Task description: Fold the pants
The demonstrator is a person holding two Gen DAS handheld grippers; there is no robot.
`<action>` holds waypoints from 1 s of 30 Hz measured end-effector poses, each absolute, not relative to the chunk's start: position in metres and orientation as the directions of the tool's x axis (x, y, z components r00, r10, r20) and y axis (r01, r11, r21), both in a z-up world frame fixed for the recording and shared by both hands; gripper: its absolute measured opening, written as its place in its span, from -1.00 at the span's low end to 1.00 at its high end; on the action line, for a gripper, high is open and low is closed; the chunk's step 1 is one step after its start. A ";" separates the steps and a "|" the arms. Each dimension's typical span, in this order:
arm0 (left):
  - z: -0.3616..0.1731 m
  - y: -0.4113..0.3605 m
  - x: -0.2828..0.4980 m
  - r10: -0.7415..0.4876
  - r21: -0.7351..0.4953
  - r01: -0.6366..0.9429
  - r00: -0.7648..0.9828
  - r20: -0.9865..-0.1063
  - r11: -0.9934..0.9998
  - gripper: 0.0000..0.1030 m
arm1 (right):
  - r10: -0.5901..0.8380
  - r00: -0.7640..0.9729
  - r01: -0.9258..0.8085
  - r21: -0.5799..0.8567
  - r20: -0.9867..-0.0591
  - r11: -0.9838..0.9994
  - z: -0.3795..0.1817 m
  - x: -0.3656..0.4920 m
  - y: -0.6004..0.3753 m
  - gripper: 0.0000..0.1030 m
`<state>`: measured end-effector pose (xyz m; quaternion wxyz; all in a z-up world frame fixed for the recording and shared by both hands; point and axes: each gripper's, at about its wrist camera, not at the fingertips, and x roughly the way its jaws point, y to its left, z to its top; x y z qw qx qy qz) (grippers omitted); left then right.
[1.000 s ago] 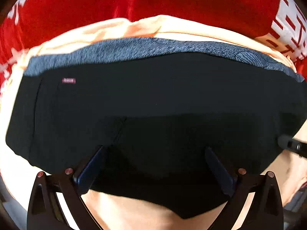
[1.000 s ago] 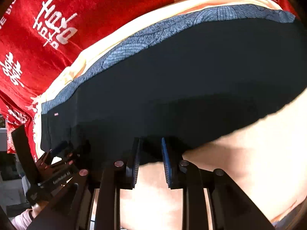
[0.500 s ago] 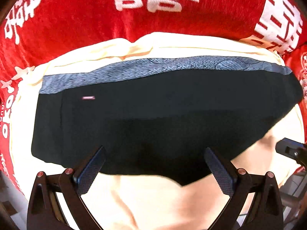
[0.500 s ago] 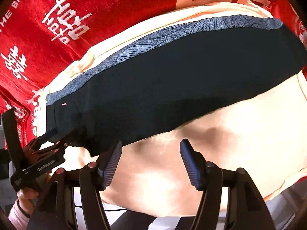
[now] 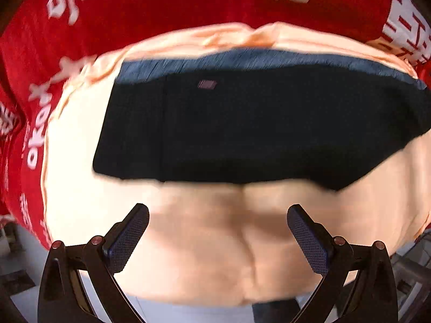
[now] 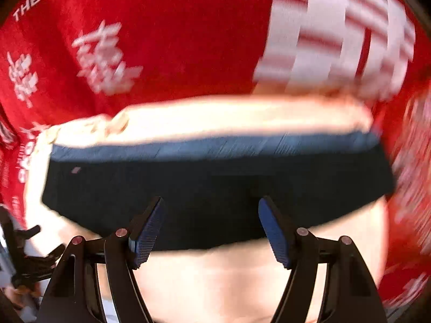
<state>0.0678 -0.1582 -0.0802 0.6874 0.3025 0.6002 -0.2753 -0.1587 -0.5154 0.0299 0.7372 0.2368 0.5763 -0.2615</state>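
The black pants point(image 5: 256, 129) lie folded into a wide band with a blue-grey patterned waistband point(image 5: 242, 59) along the far edge and a small pink label. They rest on a cream cloth point(image 5: 215, 242). My left gripper point(image 5: 218, 212) is open and empty, above the cloth just short of the pants' near edge. In the right wrist view the pants point(image 6: 215, 177) fill the middle. My right gripper point(image 6: 212, 204) is open and empty, its fingertips over the pants' near edge. The left gripper point(image 6: 35, 242) shows at the lower left of that view.
A red cloth with white characters point(image 5: 161, 13) covers the surface beyond and beside the cream cloth; it also shows in the right wrist view point(image 6: 175, 40). The cream cloth's near edge point(image 5: 202, 301) hangs over the table front.
My right gripper opened and let go of the pants' near edge. Both grippers pulled back and up from the pants. The right gripper swung to the right. Both views are blurred by motion.
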 end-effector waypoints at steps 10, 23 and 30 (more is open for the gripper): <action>-0.090 -0.335 0.059 -0.159 -0.023 0.713 0.125 -0.979 0.700 1.00 | 0.065 0.153 0.753 0.159 -0.986 0.638 -0.049 -0.196 -0.604 0.41; -0.159 -0.408 0.040 -0.092 0.082 0.629 0.239 -0.967 0.773 1.00 | -0.177 0.148 0.825 0.022 -0.973 0.565 -0.101 -0.273 -0.703 0.45; -0.155 -0.422 0.034 -0.014 0.159 0.619 0.265 -0.964 0.769 1.00 | -0.245 0.195 0.925 0.094 -0.950 0.369 -0.042 -0.346 -0.682 0.45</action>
